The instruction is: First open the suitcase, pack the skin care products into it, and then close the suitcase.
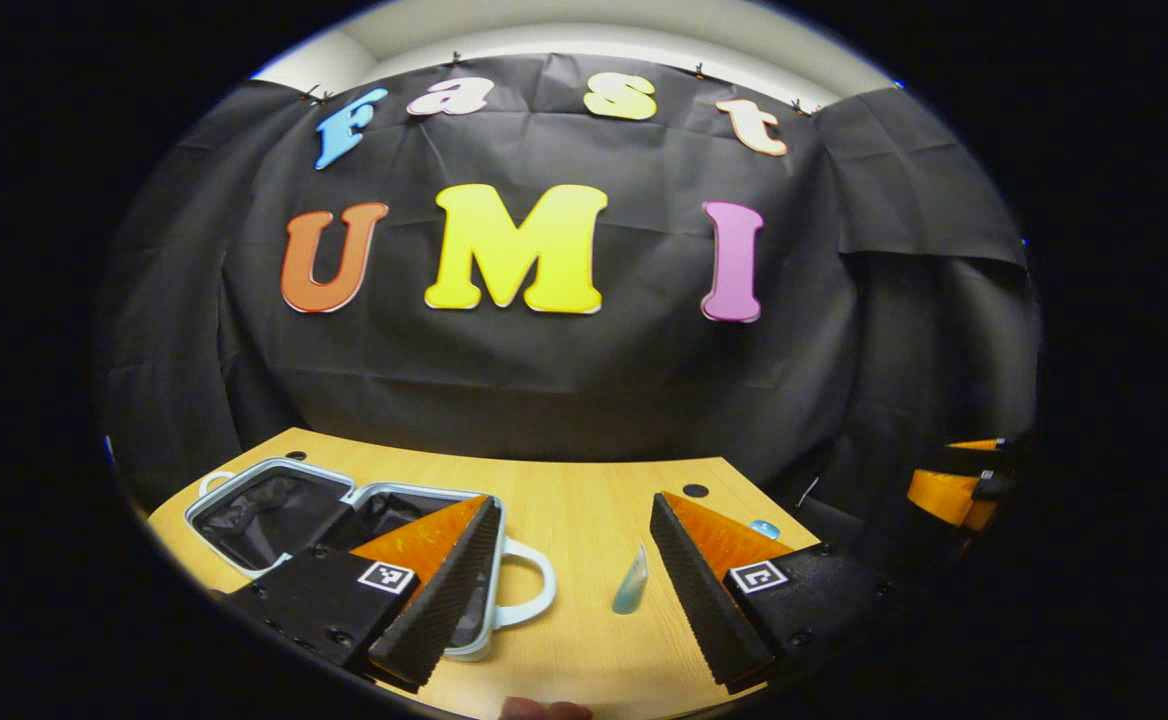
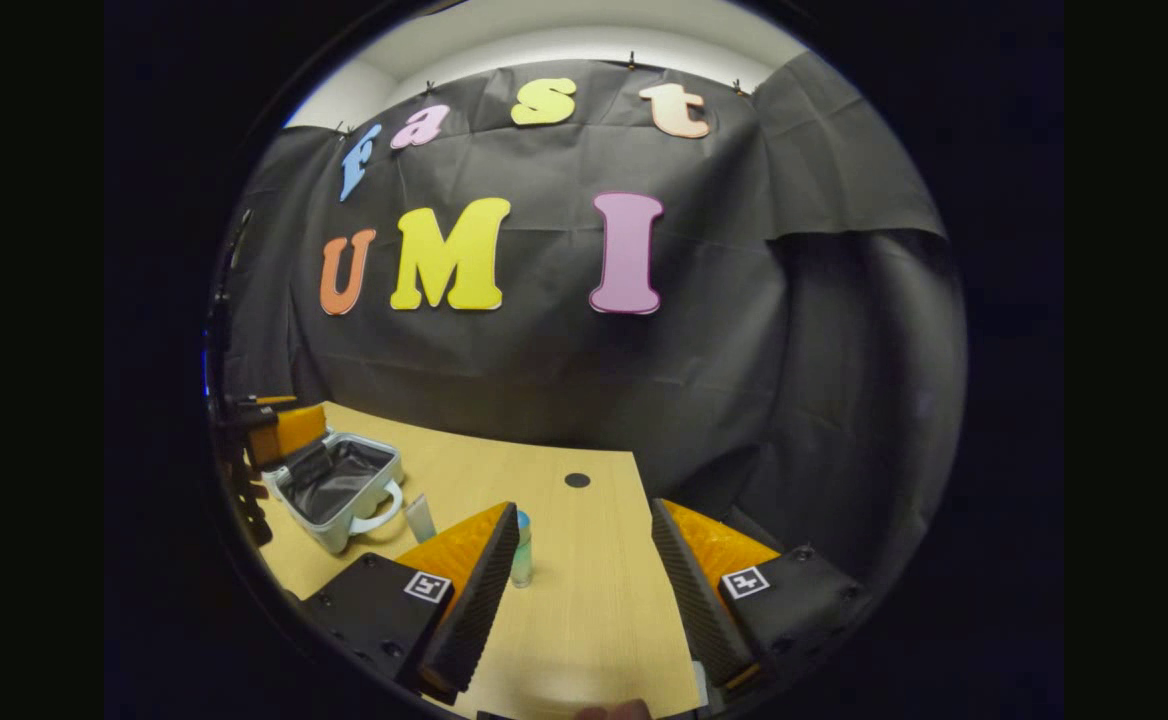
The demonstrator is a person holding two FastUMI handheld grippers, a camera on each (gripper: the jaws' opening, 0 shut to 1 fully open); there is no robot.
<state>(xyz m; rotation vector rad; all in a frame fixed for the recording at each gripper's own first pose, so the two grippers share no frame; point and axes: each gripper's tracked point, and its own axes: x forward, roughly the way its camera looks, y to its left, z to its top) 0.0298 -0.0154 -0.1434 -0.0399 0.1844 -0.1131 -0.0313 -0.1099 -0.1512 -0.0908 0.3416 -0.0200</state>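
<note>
Wooden table (image 1: 584, 500) bears open hard-shell suitcase (image 1: 344, 530); both ridged tongs (image 1: 569, 585) (image 2: 584, 590) released

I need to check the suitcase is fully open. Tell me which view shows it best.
The left gripper view: the open suitcase lies near, both halves spread on the table, though the left hand-held gripper has a finger across its right half. The right gripper view shows the suitcase smaller, at the frame's edge.

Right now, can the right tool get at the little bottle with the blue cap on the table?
Probably yes. The right tool is open, and the bottle stands upright just off its left finger, with bare table around it. The tube and open suitcase sit farther left, clear of that approach.
</note>
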